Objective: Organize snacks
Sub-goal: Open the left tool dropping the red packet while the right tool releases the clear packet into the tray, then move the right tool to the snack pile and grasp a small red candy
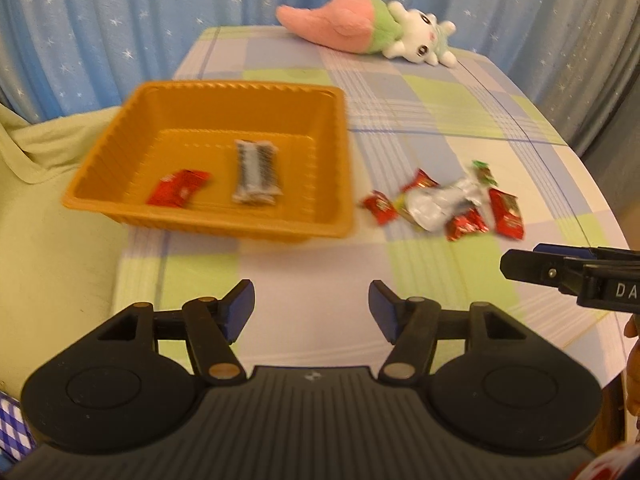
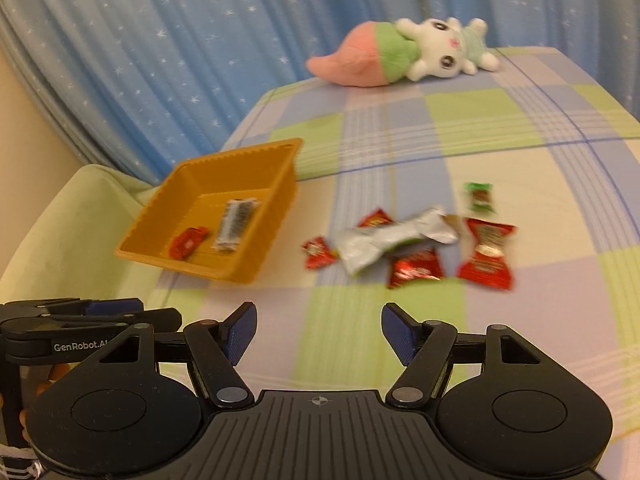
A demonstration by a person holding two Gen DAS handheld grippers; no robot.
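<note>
Before you, an orange tray [image 1: 132, 184] sits upright on the checked bedcover, holding a red packet [image 1: 178, 193] lying flat beside a grey-striped bar [image 1: 256, 178]. Just right of the tray lies a loose cluster: a crumpled silver wrapper [image 2: 384, 242], several red sweets [image 2: 486, 254] around it, and one green sweet [image 2: 479, 197] behind.

Blue star-print curtain [image 1: 120, 20] behind – checked pastel tablecloth [image 1: 440, 120], pale green fabric [image 1: 48, 200] at left

Left gripper [image 1: 311, 307] open, empty, over checked tablecloth [image 1: 440, 120]. Orange basket [image 1: 132, 112] ahead-left holding red packet [image 1: 178, 188] and dark bar [image 1: 256, 172]. Snack pile [image 1: 444, 206] right of basket.
</note>
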